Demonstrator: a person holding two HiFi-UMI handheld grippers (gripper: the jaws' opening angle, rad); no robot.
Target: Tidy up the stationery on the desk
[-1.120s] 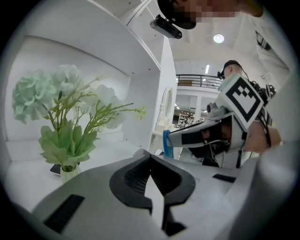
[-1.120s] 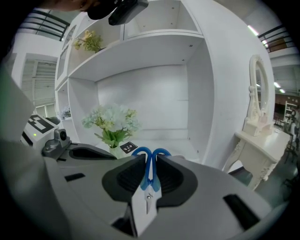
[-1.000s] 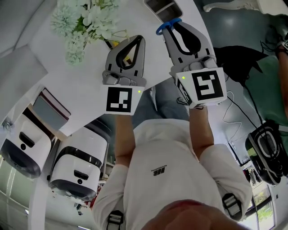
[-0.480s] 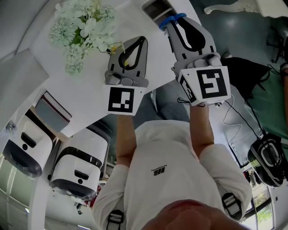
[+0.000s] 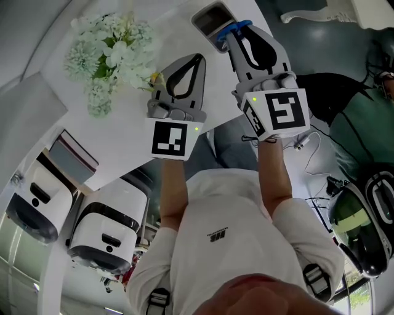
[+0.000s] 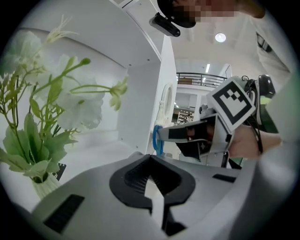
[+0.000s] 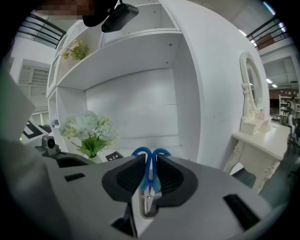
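Right hand-held gripper (image 5: 237, 32) is clamped on a pair of blue-handled scissors (image 5: 233, 28). In the right gripper view the scissors (image 7: 148, 177) sit upright between the pads: handle loops poke out past the jaw tips, metal blades point back toward the camera. Left hand-held gripper (image 5: 194, 59) has its jaws together with nothing between them; the left gripper view shows the tips meeting (image 6: 150, 158).

Both are held out side by side over the white counter (image 5: 117, 138), the right one a bit further forward. From the left gripper view the right hand-held gripper (image 6: 161, 136) shows just beside it, with the blue loop (image 6: 156, 140) at its tip.

A bunch of pale flowers (image 5: 108, 52) stands on the counter left of the left hand-held gripper, with green stems (image 6: 33, 140). A small black card (image 7: 114, 156) lies near the flowers' base. A grey-lined box (image 5: 212, 15) sits at the far counter edge, close to the scissors' handles. White shelves (image 7: 140, 65) rise behind.
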